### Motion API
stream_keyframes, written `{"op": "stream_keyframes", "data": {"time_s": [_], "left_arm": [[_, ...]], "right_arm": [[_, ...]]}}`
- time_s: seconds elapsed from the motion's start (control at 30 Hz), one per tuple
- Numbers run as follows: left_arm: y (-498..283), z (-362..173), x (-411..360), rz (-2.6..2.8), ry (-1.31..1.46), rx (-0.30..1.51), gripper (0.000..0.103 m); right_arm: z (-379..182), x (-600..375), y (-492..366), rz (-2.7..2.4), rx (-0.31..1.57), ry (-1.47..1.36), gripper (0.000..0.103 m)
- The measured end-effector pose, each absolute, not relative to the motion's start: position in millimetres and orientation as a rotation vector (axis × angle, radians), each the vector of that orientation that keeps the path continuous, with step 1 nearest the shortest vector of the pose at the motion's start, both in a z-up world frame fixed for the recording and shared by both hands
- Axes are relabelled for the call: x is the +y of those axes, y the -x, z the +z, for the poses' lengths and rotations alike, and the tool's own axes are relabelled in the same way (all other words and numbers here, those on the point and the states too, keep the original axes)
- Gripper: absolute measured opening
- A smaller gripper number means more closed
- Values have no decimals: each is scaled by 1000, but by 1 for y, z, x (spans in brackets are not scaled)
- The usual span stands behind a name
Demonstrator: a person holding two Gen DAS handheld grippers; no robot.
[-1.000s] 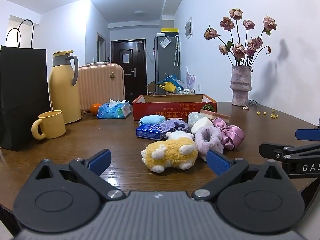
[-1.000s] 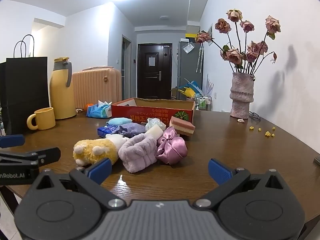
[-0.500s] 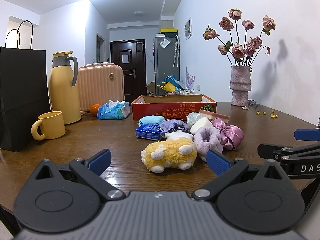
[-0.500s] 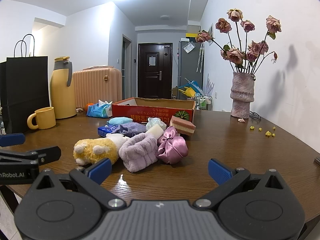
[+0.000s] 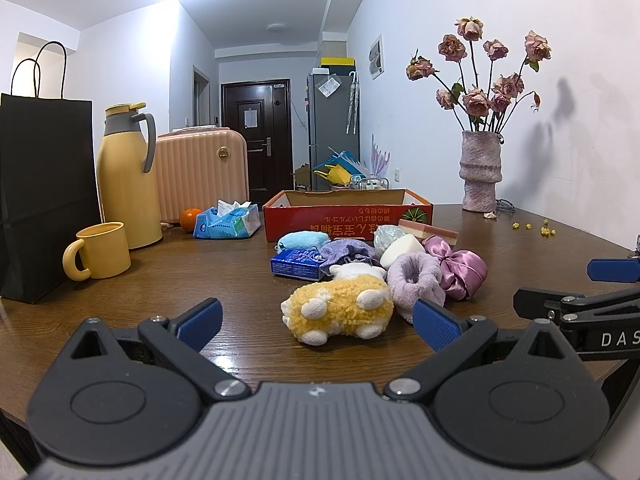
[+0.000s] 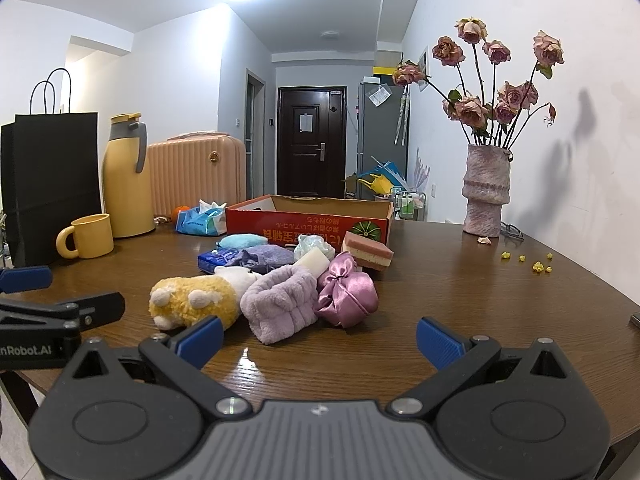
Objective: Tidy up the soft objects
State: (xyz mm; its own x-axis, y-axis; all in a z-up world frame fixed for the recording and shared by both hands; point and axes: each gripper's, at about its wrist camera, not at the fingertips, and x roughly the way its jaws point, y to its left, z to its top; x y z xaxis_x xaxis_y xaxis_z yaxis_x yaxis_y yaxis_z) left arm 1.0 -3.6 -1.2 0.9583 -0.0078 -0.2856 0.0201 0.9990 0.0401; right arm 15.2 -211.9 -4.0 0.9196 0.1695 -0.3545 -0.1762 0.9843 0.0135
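Observation:
A heap of soft things lies mid-table: a yellow plush toy [image 5: 340, 310] [image 6: 192, 300], a lilac fluffy band [image 5: 416, 276] [image 6: 280, 304], a pink satin scrunchie [image 5: 460, 268] [image 6: 348, 292], a blue pouch [image 5: 302, 239], a purple cloth [image 6: 262, 258], a white sponge [image 5: 400, 249] and a layered sponge [image 6: 368, 250]. Behind them stands an open red cardboard box [image 5: 348, 214] [image 6: 308, 220]. My left gripper [image 5: 318, 322] hovers open just short of the plush. Open and empty, my right gripper [image 6: 318, 338] sits before the band and scrunchie.
A black paper bag [image 5: 44, 196], a yellow flask [image 5: 126, 176], a yellow mug [image 5: 102, 256], a pink suitcase [image 5: 200, 174], an orange [image 5: 189, 218] and a tissue pack [image 5: 228, 222] fill the left. A vase of dried roses [image 6: 486, 192] stands at the back right, with yellow crumbs [image 6: 532, 262] nearby.
Both views have shifted only slightly; the grippers stay open and the objects have not moved.

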Motion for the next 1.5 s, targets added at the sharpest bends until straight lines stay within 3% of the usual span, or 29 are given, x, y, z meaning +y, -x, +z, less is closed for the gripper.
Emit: {"op": "stream_keyframes", "data": {"time_s": [1.5], "left_arm": [[-16, -2, 3, -2, -29, 310, 103]], "right_arm": [[-6, -197, -27, 212, 365, 54, 103]]}}
